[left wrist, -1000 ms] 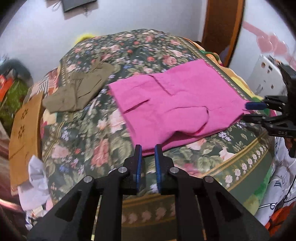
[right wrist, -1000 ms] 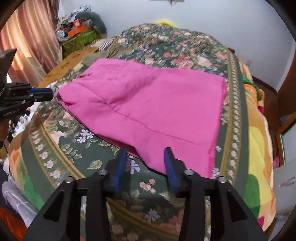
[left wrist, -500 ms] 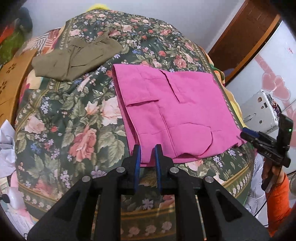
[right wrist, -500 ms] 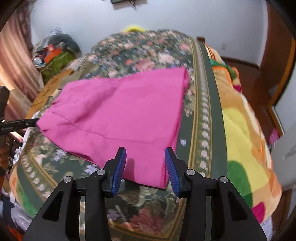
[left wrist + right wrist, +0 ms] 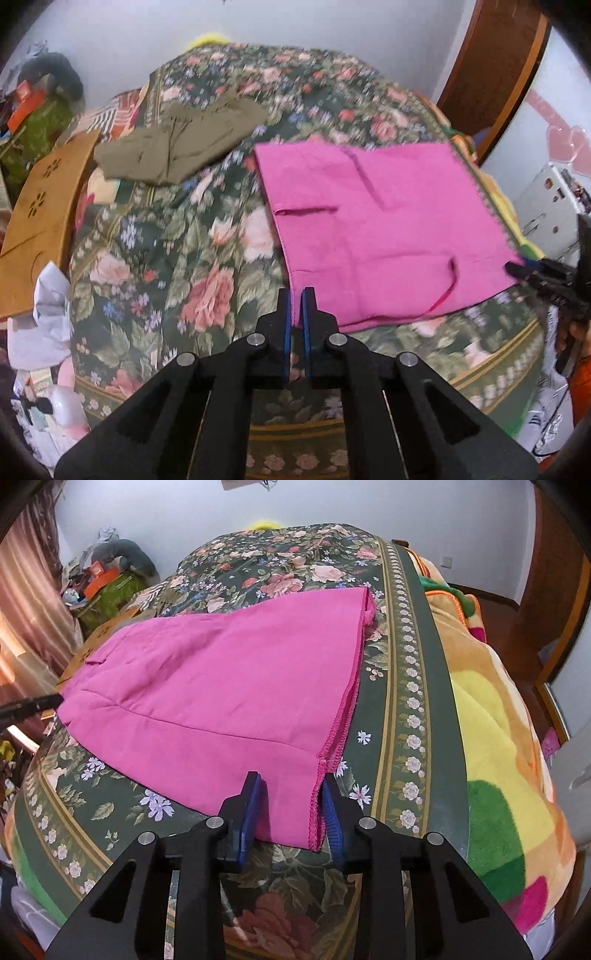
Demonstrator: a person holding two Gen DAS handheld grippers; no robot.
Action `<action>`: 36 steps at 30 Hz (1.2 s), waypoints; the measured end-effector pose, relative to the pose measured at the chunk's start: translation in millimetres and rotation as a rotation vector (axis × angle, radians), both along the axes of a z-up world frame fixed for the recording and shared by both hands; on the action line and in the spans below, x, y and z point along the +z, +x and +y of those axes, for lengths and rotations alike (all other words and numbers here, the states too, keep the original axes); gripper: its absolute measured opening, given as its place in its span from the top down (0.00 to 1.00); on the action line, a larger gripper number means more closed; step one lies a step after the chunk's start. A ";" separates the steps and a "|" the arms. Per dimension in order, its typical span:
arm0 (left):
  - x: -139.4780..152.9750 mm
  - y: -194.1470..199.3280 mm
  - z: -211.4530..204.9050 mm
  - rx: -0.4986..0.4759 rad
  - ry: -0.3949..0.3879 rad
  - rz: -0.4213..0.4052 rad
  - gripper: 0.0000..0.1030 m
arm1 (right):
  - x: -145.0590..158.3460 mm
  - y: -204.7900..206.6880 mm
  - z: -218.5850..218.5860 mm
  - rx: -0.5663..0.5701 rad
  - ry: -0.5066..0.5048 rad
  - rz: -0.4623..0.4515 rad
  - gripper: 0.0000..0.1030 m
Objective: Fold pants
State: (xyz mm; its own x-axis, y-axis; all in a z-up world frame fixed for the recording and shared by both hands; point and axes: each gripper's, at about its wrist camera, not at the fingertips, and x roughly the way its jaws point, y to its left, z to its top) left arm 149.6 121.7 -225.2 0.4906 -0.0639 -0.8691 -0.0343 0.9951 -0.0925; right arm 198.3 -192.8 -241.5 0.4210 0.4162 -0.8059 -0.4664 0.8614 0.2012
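Folded pink pants (image 5: 380, 229) lie flat on the floral bedspread (image 5: 192, 258); they also show in the right wrist view (image 5: 229, 686). My left gripper (image 5: 296, 306) is nearly shut, its narrow gap at the pants' near left corner; whether it pinches the cloth is unclear. My right gripper (image 5: 290, 794) is open, its fingers either side of the pants' near hem corner, the right pad (image 5: 330, 808) touching the stitched edge. The right gripper also shows at the pants' far right corner in the left wrist view (image 5: 543, 277).
Olive-green folded pants (image 5: 181, 147) lie at the bed's far left. A wooden board (image 5: 40, 221) leans at the left bedside. A yellow-orange blanket (image 5: 491, 716) covers the bed's right side. Clutter (image 5: 103, 576) sits by the wall, a curtain (image 5: 26, 602) at left.
Both grippers have moved in to the pants' near corners. The right gripper shifted right along the near edge to the hem corner. The left gripper's gap stayed narrow.
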 end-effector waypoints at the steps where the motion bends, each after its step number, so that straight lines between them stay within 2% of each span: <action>1: -5.6 -0.1 -0.3 0.003 0.008 0.013 0.95 | -0.8 -0.2 -0.4 -0.002 0.002 0.001 0.72; 6: 0.0 -2.6 5.8 0.003 -0.012 0.004 0.95 | 3.1 2.7 1.2 0.008 -0.017 0.018 0.72; 10: 19.9 5.7 11.8 0.005 0.031 -0.031 0.94 | 16.6 10.3 -1.1 0.006 -0.026 0.008 0.71; 11: 23.2 9.2 13.2 0.008 0.034 -0.037 0.91 | 23.4 15.0 -2.8 0.003 -0.023 -0.010 0.71; 13: 32.1 21.8 18.6 0.026 0.041 -0.056 0.85 | 32.5 25.0 -6.3 -0.007 -0.004 -0.029 0.63; 15: 38.1 37.2 22.2 0.041 0.037 -0.074 0.71 | 40.7 37.8 -8.4 -0.025 0.017 -0.055 0.60; 17: 41.4 54.0 24.9 0.041 0.021 -0.087 0.63 | 46.2 51.9 -8.1 -0.041 0.020 -0.073 0.60; 20: 41.3 76.2 25.9 0.048 0.002 -0.085 0.61 | 47.1 80.3 -2.9 -0.042 0.034 -0.080 0.60; 23: 34.5 99.2 26.7 0.050 -0.025 -0.071 0.61 | 40.0 106.3 6.4 -0.037 0.004 -0.076 0.60; 27: 16.7 126.9 27.0 0.052 -0.021 -0.039 0.61 | 29.2 136.4 14.3 -0.037 -0.023 -0.066 0.60; 30: -2.2 144.4 30.2 0.052 -0.085 0.001 0.61 | 18.0 158.1 20.3 -0.029 -0.026 -0.053 0.48; 32: -15.1 151.1 33.4 0.041 -0.155 0.027 0.61 | 11.1 170.0 23.2 -0.029 -0.030 -0.048 0.48; 36: -30.4 153.1 32.7 0.030 -0.167 0.035 0.61 | -5.3 191.7 27.7 -0.035 -0.010 0.003 0.48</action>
State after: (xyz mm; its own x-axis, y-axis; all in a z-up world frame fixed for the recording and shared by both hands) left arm 302.7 154.3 -255.6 0.4638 -0.1946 -0.8643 -0.0701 0.9644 -0.2548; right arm 390.0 -165.0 -246.8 0.4324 0.3929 -0.8116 -0.4356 0.8791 0.1935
